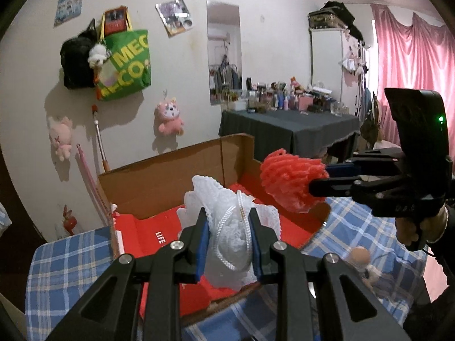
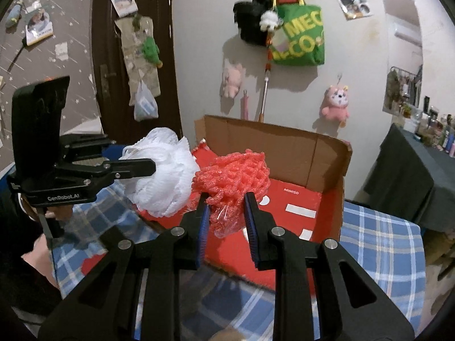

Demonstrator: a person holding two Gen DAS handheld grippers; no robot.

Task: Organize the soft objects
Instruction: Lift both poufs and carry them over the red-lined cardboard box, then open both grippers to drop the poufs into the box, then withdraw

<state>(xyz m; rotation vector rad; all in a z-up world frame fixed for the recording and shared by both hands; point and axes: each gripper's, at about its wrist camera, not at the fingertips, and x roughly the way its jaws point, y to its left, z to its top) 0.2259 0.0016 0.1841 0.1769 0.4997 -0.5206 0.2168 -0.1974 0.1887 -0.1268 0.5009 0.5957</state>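
Observation:
My left gripper [image 1: 227, 213] is shut on a white mesh bath puff [image 1: 227, 199], held above the open cardboard box [image 1: 170, 173] with its red lining. From the right wrist view the same white puff [image 2: 162, 170] shows at the left with the left gripper [image 2: 150, 169] clamped on it. My right gripper [image 2: 226, 197] is shut on a red foam net bundle [image 2: 233, 170], also over the box [image 2: 284, 147]. In the left wrist view the red bundle [image 1: 290, 179] hangs at the right, pinched by the right gripper [image 1: 318, 177].
The box rests on a blue plaid bed cover [image 1: 65, 264]. Plush toys [image 1: 169, 116] and a green tote bag [image 1: 128, 62] hang on the wall behind. A dark-clothed table [image 1: 287, 128] crowded with bottles stands at the right. A small doll [image 1: 361, 258] lies on the bed.

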